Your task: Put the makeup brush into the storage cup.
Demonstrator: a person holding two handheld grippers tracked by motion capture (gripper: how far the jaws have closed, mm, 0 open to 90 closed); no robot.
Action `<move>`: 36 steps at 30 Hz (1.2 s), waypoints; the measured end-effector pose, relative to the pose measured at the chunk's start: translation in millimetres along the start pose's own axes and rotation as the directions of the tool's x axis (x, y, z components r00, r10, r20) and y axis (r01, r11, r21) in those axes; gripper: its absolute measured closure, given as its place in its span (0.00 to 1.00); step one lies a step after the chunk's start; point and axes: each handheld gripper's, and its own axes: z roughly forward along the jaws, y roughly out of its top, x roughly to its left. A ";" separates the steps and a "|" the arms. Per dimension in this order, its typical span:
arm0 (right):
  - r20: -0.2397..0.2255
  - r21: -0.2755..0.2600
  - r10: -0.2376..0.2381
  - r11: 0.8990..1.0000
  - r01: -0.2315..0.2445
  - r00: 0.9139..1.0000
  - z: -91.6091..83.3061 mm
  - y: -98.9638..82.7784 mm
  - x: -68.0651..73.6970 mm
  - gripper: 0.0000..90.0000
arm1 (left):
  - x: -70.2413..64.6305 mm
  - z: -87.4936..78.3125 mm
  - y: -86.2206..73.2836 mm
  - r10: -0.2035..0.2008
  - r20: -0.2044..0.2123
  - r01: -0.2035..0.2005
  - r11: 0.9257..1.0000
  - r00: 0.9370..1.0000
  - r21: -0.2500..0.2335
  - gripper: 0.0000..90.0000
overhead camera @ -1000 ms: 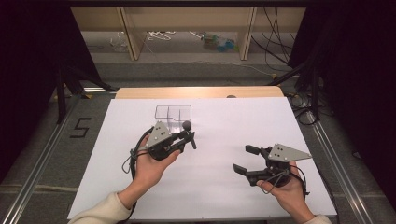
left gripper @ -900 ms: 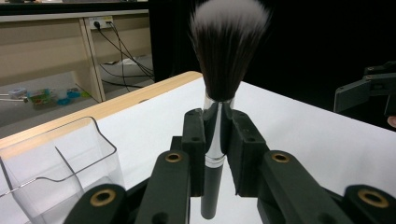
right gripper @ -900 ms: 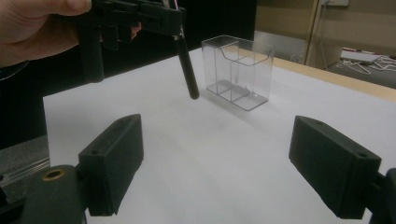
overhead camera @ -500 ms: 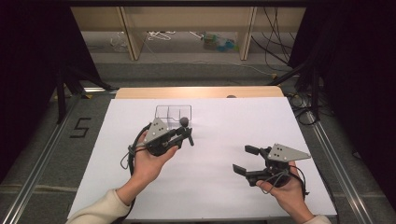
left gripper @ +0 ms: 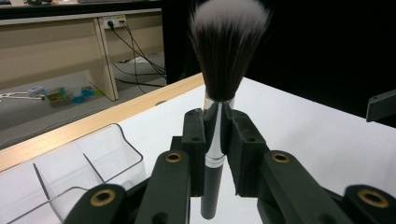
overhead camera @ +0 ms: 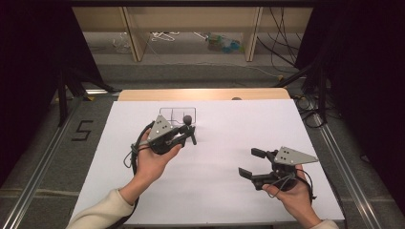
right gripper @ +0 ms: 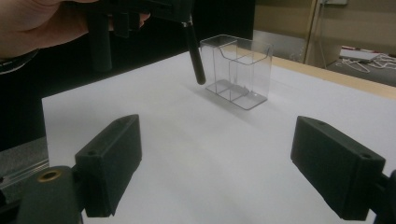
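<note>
White covering spreads over our table (overhead camera: 210, 191), with a wooden edge along the far side and a dim floor of cables and shelving beyond. We take the clear organizer (overhead camera: 177, 114) near that far edge as our landmark. Just in front of it, our left gripper (left gripper: 217, 140) is clamped on the metal collar of a makeup brush (left gripper: 219, 70), bristles up and handle hanging down, seemingly so it can drop upright into a compartment. Our right gripper (overhead camera: 253, 162) waits well to the organizer's right and nearer us, jaws spread wide with nothing between them. Only bare table lies between brush and organizer, so nothing seems to block the way.
</note>
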 end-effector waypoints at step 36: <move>0.005 -0.026 -0.014 1.000 0.014 1.000 2.2 -0.7 -2.6 0.19 | 9.1 12.6 7.3 0.020 -0.026 -0.019 1.000 0.999 0.017 0.86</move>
